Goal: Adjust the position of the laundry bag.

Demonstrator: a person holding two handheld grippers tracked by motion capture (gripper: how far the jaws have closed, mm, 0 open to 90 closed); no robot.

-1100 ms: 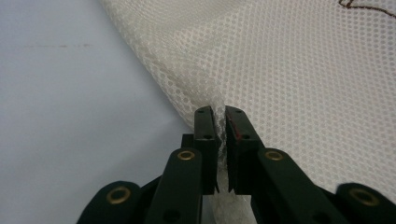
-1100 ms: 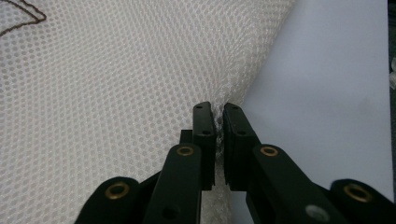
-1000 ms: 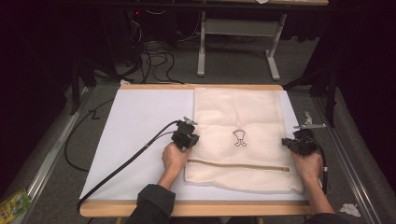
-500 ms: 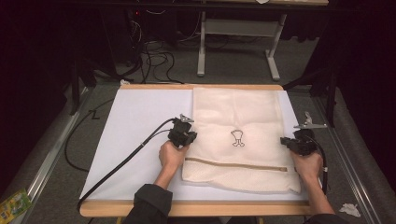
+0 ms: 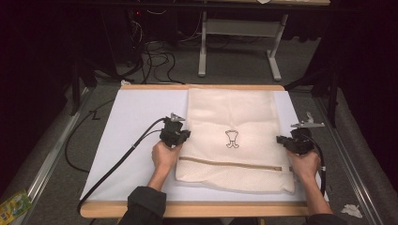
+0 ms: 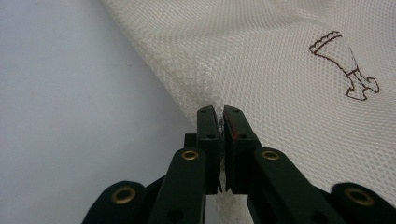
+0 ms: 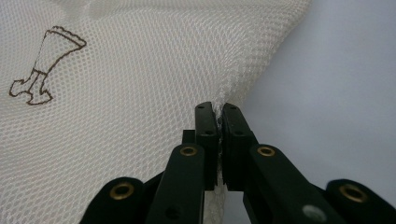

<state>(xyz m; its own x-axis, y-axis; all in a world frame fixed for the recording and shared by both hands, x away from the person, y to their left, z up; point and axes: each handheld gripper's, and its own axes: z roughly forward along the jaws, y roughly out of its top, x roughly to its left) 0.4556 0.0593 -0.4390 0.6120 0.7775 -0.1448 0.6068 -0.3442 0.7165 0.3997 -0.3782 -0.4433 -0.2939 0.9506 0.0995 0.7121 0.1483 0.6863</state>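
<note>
A cream mesh laundry bag with a brown zipper and a small brown emblem lies flat on the white table mat. My left gripper is shut on the bag's left edge; in the left gripper view the mesh bag is pinched between the black jaws of my left gripper. At the bag's right edge my right gripper is also shut on it. In the right gripper view the mesh bag runs into the closed jaws of my right gripper.
A black cable trails from the left gripper across the mat to the front left. The wooden table edge runs along the front. Behind the table stand a grey desk frame and floor cables.
My left gripper has moved left and slightly away from me, pulling the bag's left edge with it. The bag now lies wider and flatter. The right gripper has stayed in place.
</note>
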